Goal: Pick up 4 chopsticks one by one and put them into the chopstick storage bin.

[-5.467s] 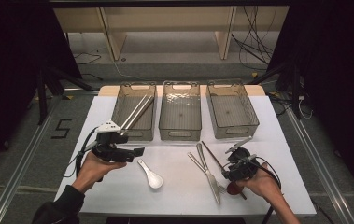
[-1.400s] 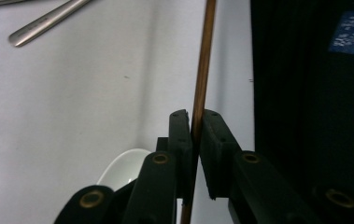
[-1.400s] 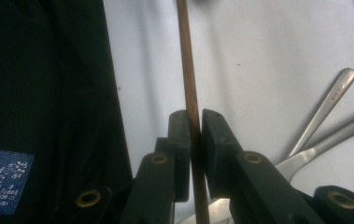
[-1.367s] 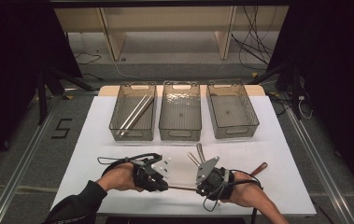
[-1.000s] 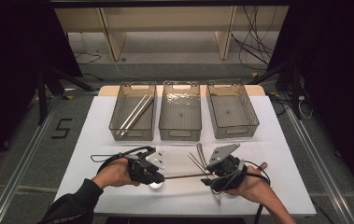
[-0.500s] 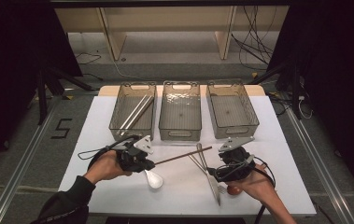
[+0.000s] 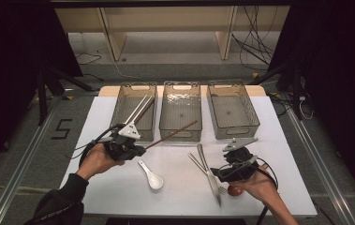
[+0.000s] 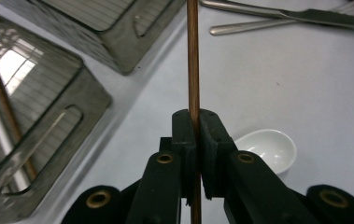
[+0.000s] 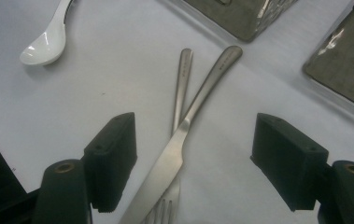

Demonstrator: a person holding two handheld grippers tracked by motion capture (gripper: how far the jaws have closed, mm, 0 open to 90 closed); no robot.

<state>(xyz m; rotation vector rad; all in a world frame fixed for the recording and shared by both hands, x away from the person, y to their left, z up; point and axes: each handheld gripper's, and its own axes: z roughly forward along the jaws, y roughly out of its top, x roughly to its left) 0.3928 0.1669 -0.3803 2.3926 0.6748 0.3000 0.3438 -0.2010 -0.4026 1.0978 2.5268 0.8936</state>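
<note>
My left gripper (image 7: 137, 149) (image 8: 195, 122) is shut on a thin brown chopstick (image 7: 173, 133) (image 8: 193, 65), held off the table with its far tip over the front of the middle bin (image 7: 181, 112). My right gripper (image 7: 223, 172) (image 9: 193, 154) stands open at the front right, and its jaws have just been opening. A steel knife (image 7: 209, 173) (image 9: 184, 135) and a fork (image 9: 180, 88) lie crossed on the white table below those jaws, untouched. A white spoon (image 7: 151, 176) (image 8: 265, 149) (image 9: 46, 44) lies between the two hands.
Three clear bins stand in a row at the back: the left bin (image 7: 134, 110) (image 8: 34, 140) holds several chopsticks, the right bin (image 7: 232, 110) looks empty. A small red-brown object (image 7: 235, 191) sits under the right hand.
The left gripper has carried the chopstick left and back toward the bins, its tip swinging upward. The right gripper has come off the chopstick's other end, opened and shifted right over the knife and fork.
</note>
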